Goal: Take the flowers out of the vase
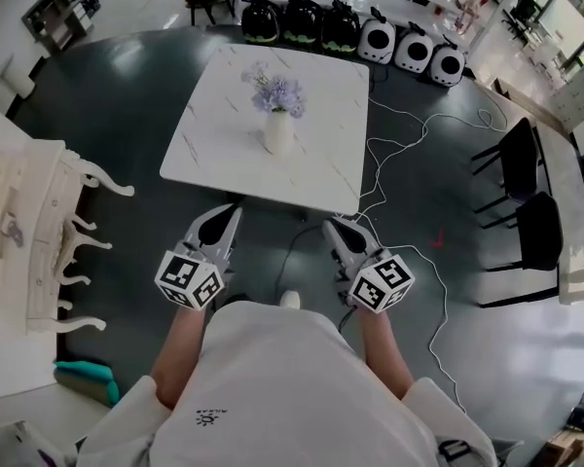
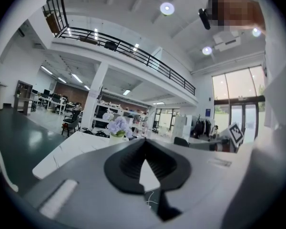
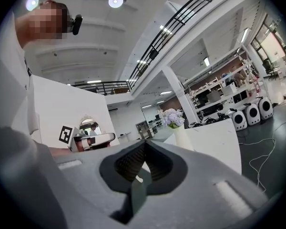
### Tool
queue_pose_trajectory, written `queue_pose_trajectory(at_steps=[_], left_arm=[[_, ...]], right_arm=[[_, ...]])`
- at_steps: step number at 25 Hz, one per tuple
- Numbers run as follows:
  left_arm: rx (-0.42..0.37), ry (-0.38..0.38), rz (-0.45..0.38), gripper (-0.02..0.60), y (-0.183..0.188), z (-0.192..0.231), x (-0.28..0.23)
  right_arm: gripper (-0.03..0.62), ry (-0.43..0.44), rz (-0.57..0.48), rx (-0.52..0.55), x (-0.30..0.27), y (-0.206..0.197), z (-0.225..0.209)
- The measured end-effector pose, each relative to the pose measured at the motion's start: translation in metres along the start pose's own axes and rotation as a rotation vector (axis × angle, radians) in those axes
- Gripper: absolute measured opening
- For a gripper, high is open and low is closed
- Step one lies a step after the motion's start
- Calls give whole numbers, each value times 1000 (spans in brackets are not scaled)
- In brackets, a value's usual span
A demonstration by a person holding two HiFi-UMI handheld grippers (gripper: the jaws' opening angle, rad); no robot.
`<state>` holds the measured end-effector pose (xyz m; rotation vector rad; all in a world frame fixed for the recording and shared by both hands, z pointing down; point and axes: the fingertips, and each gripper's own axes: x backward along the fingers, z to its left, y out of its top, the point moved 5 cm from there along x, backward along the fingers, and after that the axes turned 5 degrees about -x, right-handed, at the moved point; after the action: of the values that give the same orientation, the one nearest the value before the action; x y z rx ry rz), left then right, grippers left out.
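A white vase (image 1: 277,133) with pale purple flowers (image 1: 278,93) stands upright near the middle of a white marble table (image 1: 214,149). Both grippers are held level over the dark floor, just short of the table's near edge. My left gripper (image 1: 235,209) points at the table from the left, and its jaws are shut with nothing between them. My right gripper (image 1: 334,225) is beside it and also shut and empty. In the left gripper view the flowers (image 2: 118,126) show just above the closed gripper (image 2: 144,140). In the right gripper view the flowers (image 3: 171,117) and vase (image 3: 182,138) stand right of the closed gripper (image 3: 145,142).
A cream carved furniture piece (image 1: 29,232) stands at the left. Black chairs (image 1: 526,193) and a long table are at the right. White cables (image 1: 409,163) trail over the floor by the table's right corner. A row of rounded black and white devices (image 1: 370,32) sits beyond the table.
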<state>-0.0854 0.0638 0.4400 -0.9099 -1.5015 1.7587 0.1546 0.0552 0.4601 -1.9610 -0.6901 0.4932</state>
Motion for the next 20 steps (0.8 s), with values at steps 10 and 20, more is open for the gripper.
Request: queue_pose_trajectory(at_steps=[10,20], left_arm=[[3,40,19,-12,3,4,-22],[-18,-19,24,-12,9,22,-63]], right_arm=[[-2,30,13,-29,-7,7,-25],[-2,30,-15,-26,-33,19,-44]])
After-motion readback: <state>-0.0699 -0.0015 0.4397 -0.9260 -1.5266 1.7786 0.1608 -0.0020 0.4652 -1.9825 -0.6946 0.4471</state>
